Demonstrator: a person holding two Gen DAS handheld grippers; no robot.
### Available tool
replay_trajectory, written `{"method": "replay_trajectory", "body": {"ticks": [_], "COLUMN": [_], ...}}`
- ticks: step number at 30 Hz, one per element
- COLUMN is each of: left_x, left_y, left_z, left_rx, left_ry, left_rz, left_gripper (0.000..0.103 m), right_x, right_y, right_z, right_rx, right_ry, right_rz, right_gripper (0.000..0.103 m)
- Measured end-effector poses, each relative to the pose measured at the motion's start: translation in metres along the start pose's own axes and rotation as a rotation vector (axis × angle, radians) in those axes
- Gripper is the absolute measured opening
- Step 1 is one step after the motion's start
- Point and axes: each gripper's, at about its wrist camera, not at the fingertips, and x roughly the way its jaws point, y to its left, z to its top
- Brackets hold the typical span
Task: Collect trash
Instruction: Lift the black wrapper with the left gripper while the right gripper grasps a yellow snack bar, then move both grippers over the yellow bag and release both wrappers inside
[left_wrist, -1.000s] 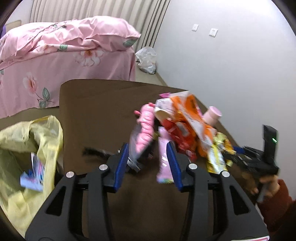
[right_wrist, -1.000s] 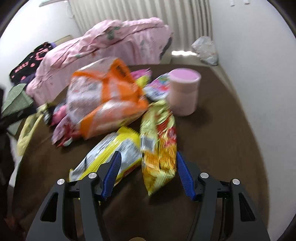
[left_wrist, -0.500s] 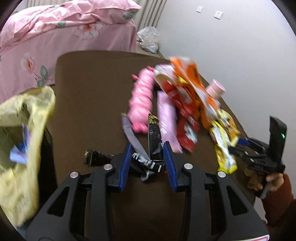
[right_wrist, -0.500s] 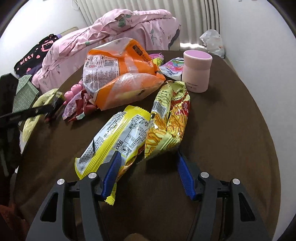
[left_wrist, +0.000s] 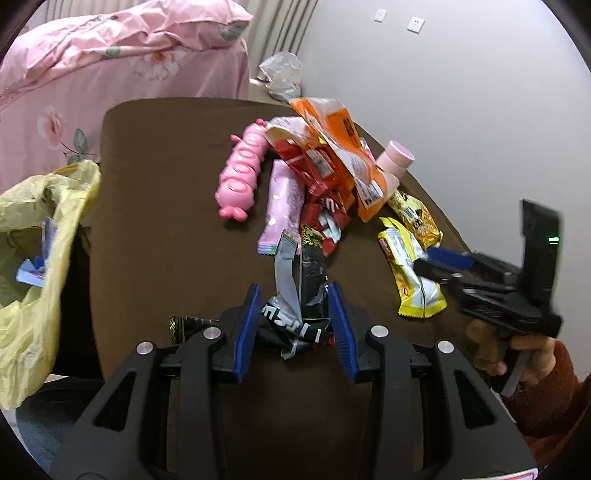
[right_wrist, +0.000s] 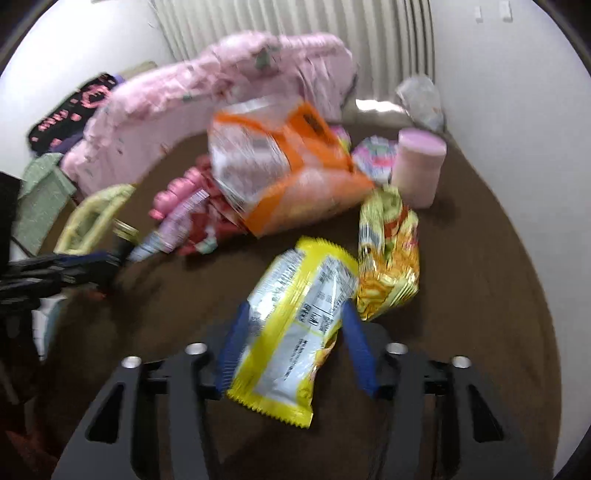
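Gripping a crumpled black-and-silver wrapper (left_wrist: 295, 314), the left gripper (left_wrist: 295, 306) has its blue jaws partly closed with both pads against the foil; the wrapper's silver tail sticks up beyond the fingertips, and the jaws have just eased a little wider. A second black wrapper (left_wrist: 184, 325) lies flat on the brown table (left_wrist: 159, 184) just left of the left jaw.

Right gripper (right_wrist: 291, 325): jaws have just been closing, now about half open, with a yellow snack packet (right_wrist: 291, 325) lying lengthwise between them. Whether the pads press on it yet, cannot tell; picture is blurred. The packet's serrated near end reaches back past the fingertips toward the camera.

Outward from the left jaws: pale pink packet (left_wrist: 282, 206), red wrappers (left_wrist: 325, 218), pink caterpillar toy (left_wrist: 242, 173), large orange bag (left_wrist: 343, 155) on top of the heap. Gold noodle packet (right_wrist: 388, 258) touching the yellow packet's far right corner. Pink cup (right_wrist: 419, 166) upright beyond that, near the wall.

Yellow trash bag (left_wrist: 37, 258) hangs open off the table's left edge, some paper scraps inside, well apart from both grippers. A hand (left_wrist: 517, 354) in a rust sleeve holds the right gripper at the table's right edge. Pink floral bedding (left_wrist: 110, 74) behind the table.
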Motion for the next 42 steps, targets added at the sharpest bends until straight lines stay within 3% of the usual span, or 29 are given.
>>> {"method": "replay_trajectory", "body": {"ticks": [9, 14, 18, 24, 26, 30, 35, 42], "left_x": [-0.018, -0.019, -0.013, 0.016, 0.019, 0.011, -0.011, -0.063], "left_y": [0.007, -0.001, -0.011, -0.018, -0.016, -0.009, -0.004, 0.02], "left_z": [-0.002, -0.001, 0.0, -0.009, -0.011, -0.012, -0.009, -0.005], "left_rx": [0.037, 0.084, 0.16, 0.231, 0.219, 0.157, 0.122, 0.064], "left_ry": [-0.046, -0.058, -0.03, 0.077, 0.078, 0.053, -0.006, -0.129], "left_rz": [-0.017, -0.007, 0.018, 0.125, 0.127, 0.081, 0.077, 0.135], "left_gripper": [0.047, 0.047, 0.047, 0.047, 0.039, 0.033, 0.032, 0.032], "right_x": [-0.002, -0.016, -0.024, -0.028, -0.028, -0.032, -0.045, -0.07], "right_y": [0.017, 0.026, 0.027, 0.018, 0.017, 0.017, 0.026, 0.069], "right_z": [-0.003, -0.004, -0.002, -0.004, -0.005, -0.004, 0.0, 0.017], "right_rx": [-0.08, -0.133, -0.143, -0.113, -0.11, -0.104, -0.123, -0.215], "right_ry": [-0.023, -0.068, -0.095, -0.101, -0.102, -0.109, -0.137, -0.213], "right_rz": [0.07, 0.067, 0.052, 0.058, 0.056, 0.052, 0.045, 0.057], "right_gripper": [0.025, 0.025, 0.025, 0.025, 0.025, 0.025, 0.025, 0.025]}}
